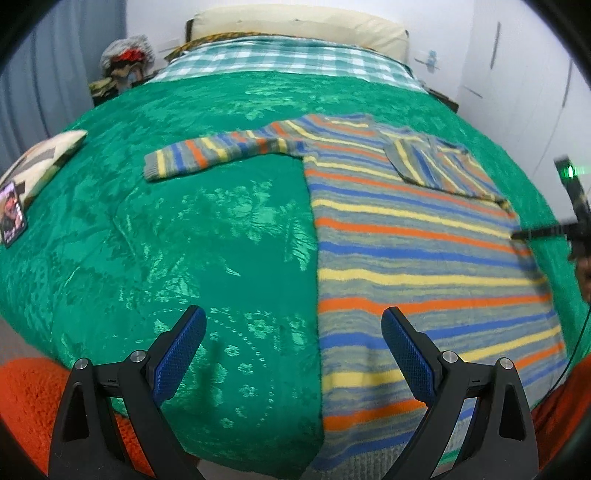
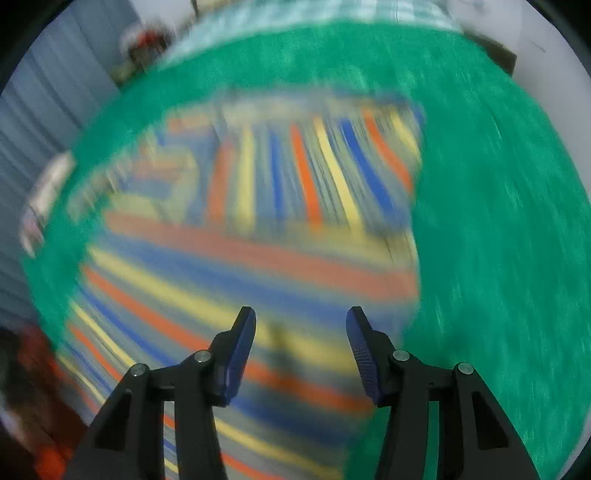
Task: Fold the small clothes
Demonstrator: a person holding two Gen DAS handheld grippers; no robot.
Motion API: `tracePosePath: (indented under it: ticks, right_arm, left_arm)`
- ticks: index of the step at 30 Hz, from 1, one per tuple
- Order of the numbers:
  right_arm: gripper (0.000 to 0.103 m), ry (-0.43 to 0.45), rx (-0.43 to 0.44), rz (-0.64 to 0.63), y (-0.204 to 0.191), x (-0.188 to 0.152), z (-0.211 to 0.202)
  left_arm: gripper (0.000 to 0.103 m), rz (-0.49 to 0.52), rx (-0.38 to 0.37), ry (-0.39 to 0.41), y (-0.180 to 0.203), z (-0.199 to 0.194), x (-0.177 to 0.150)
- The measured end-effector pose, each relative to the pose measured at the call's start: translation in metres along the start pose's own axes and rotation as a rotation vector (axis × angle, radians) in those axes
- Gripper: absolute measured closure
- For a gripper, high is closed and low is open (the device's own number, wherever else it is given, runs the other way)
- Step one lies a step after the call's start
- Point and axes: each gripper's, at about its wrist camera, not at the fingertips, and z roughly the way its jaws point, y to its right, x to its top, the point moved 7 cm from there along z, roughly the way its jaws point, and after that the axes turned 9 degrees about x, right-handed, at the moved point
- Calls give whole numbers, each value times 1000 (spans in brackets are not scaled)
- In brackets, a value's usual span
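A striped sweater (image 1: 406,236) in grey, blue, orange and yellow lies flat on a green bedspread (image 1: 184,240). Its left sleeve (image 1: 218,153) stretches out to the left; its right sleeve (image 1: 439,166) is folded over the chest. My left gripper (image 1: 293,325) is open and empty above the spread, by the sweater's lower left edge. My right gripper (image 2: 301,325) is open and empty over the sweater's body (image 2: 236,280), near its right edge; that view is blurred. The right gripper also shows in the left wrist view (image 1: 561,229), at the sweater's right edge.
A patterned cushion (image 1: 40,162) and a phone (image 1: 13,214) lie at the spread's left edge. A checked blanket (image 1: 288,59) and pillow (image 1: 295,26) are at the far end. An orange rug (image 1: 33,398) lies below the near edge.
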Motion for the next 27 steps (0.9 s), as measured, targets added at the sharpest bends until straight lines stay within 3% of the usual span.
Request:
tracePosePath:
  ticks: [2,5,12,18,20,27]
  right_arm:
    - [56,-28,-98,8,20,-32,3]
    - [56,35,-183,53,33,-55,-22]
    - [54,135,-107,3,-22,-93,-63]
    - [54,175,-50,33,-61,-113,-56]
    - [48,183,-39,42,-71,-118,-52]
    - [45,175,-73,36,-93,-128,-39]
  left_arm:
    - [7,28,9,9,4,-1,-1]
    - [7,55,10,20,9,-3,-1]
    - [7,109,4,27,23,-5,-3]
    - [6,142,13,38,26,-7,-5]
    - [6,137,14,37,24,-7,-5]
    - [5,115,19,29,19,-8,-5]
